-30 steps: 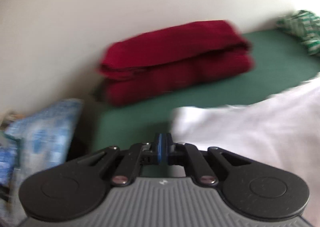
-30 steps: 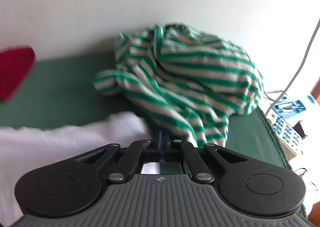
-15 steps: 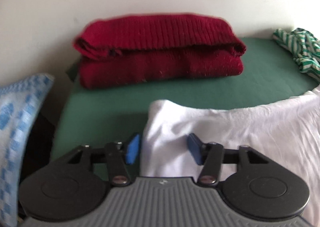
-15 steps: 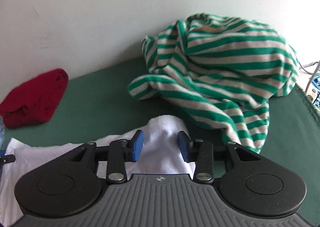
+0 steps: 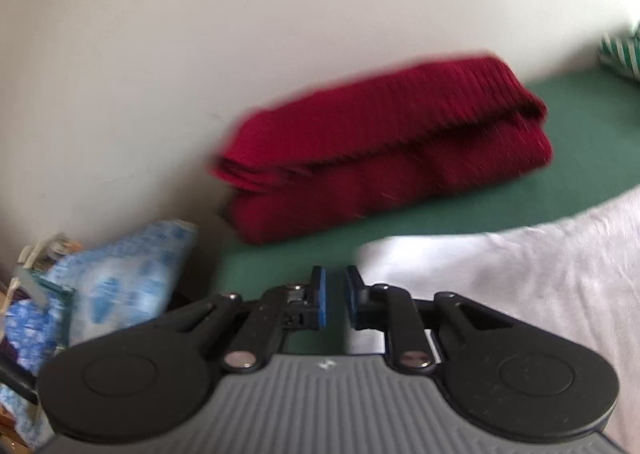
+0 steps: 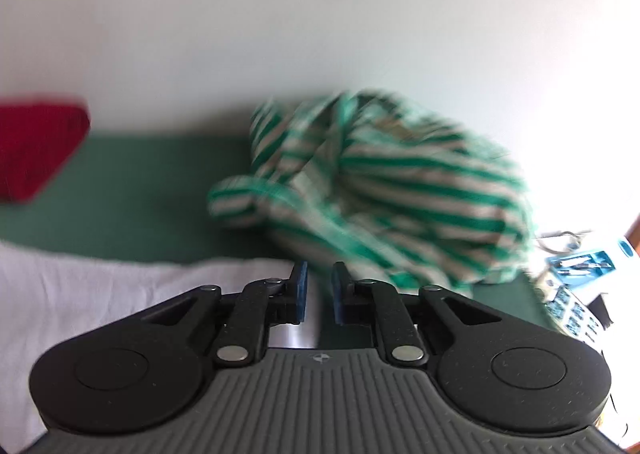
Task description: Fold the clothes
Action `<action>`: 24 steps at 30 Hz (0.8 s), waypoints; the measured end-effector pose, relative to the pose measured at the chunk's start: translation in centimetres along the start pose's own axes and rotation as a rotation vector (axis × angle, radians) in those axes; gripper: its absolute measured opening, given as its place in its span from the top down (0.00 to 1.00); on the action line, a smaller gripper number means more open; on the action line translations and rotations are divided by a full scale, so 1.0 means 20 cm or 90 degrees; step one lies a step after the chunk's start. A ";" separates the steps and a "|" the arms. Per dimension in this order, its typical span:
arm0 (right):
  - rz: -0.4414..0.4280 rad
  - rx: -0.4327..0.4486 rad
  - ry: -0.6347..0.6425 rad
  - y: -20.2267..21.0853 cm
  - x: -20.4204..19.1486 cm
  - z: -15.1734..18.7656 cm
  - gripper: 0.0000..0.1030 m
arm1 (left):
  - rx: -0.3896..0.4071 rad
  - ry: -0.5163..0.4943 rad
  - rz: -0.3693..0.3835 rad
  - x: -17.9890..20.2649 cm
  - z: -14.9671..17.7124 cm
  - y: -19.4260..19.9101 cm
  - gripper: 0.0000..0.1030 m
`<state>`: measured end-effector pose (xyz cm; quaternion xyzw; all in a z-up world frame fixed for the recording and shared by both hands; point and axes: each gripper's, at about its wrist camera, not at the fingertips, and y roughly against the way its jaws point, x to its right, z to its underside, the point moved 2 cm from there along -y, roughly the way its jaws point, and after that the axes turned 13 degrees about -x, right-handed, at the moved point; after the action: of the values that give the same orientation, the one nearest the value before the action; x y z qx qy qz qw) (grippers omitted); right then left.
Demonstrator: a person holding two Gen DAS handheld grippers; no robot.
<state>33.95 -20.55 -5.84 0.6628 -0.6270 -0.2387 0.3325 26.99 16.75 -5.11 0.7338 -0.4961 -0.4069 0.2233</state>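
A white garment (image 5: 520, 274) lies flat on the green table cover (image 5: 580, 106). My left gripper (image 5: 335, 296) hovers at the garment's left corner; its jaws are closing, a narrow gap remains, and only green cover shows between the pads. My right gripper (image 6: 319, 292) is at the white garment's (image 6: 100, 294) right corner, jaws also closing with a narrow gap, and the pads do not press on the cloth. A folded red sweater (image 5: 392, 142) sits against the wall. A crumpled green-striped garment (image 6: 392, 190) lies just beyond my right gripper.
A blue patterned cloth (image 5: 120, 274) hangs off the table's left end. Right of the table stand a blue-and-white box (image 6: 580, 266) and cables. The wall runs close behind the clothes. The red sweater (image 6: 36, 150) shows at the right wrist view's left edge.
Both grippers went from shut to wide open over the white garment's corners, then narrowed again. The left view has swung left, so the white corner now lies right of its jaws.
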 end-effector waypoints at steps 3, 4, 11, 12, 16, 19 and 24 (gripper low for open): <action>-0.141 -0.041 -0.019 0.17 0.10 0.09 0.63 | 0.036 0.015 0.052 -0.12 0.11 0.22 0.80; -0.199 -0.080 -0.015 0.18 0.11 0.14 0.63 | 0.045 0.017 0.073 -0.15 0.15 0.29 0.80; -0.208 -0.157 -0.022 0.06 0.09 0.30 0.88 | -0.020 -0.040 0.203 0.07 0.36 0.35 0.77; -0.160 -0.137 -0.024 0.05 0.11 0.29 0.90 | -0.029 -0.049 0.179 0.10 0.37 0.31 0.77; -0.061 -0.104 -0.034 0.07 0.17 0.28 0.86 | -0.043 -0.046 0.085 0.08 0.40 0.18 0.77; -0.212 -0.143 -0.037 0.15 0.13 0.31 0.86 | -0.052 -0.024 0.085 -0.01 0.37 0.17 0.79; -0.186 -0.180 0.014 0.19 0.11 0.41 0.88 | -0.023 -0.055 0.128 0.04 0.38 0.29 0.76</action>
<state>25.64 -23.90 -8.35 0.6960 -0.4805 -0.3631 0.3909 17.80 14.33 -5.47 0.6582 -0.5688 -0.4227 0.2541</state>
